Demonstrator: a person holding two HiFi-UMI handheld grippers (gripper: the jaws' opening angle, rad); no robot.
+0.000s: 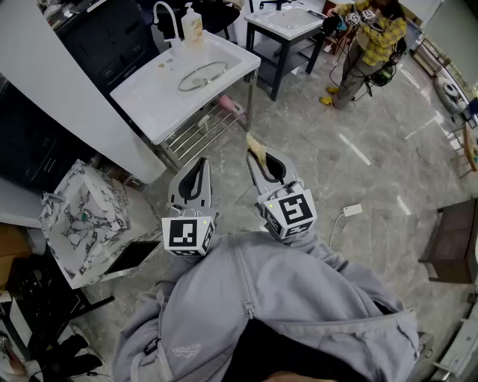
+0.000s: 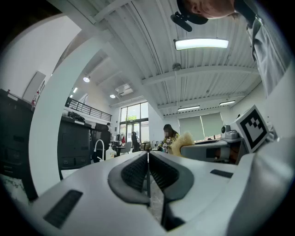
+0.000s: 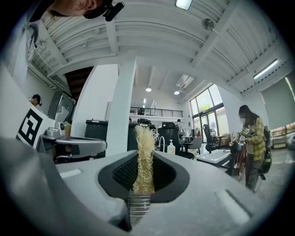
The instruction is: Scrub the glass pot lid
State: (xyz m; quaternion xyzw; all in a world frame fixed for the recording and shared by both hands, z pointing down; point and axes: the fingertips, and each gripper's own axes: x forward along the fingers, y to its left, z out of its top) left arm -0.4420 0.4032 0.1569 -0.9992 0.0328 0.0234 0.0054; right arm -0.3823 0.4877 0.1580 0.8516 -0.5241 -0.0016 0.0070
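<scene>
The glass pot lid (image 1: 202,76) lies flat in the basin of the white sink (image 1: 149,101) at the upper left, well ahead of both grippers. My left gripper (image 1: 199,167) (image 2: 148,156) is held level near my body, jaws pressed together with nothing between them. My right gripper (image 1: 259,160) (image 3: 144,159) is beside it, shut on a pale yellow fibrous scrubber (image 1: 255,146) (image 3: 144,145) that sticks out past the fingertips. The scrubber (image 2: 185,141) also shows at the right of the left gripper view.
A faucet (image 1: 166,15) and soap bottle (image 1: 193,24) stand at the sink's back edge; a wire rack (image 1: 198,128) sits under it. A marble-patterned box (image 1: 82,216) is at the left, a second sink table (image 1: 287,22) and a person (image 1: 370,37) farther off.
</scene>
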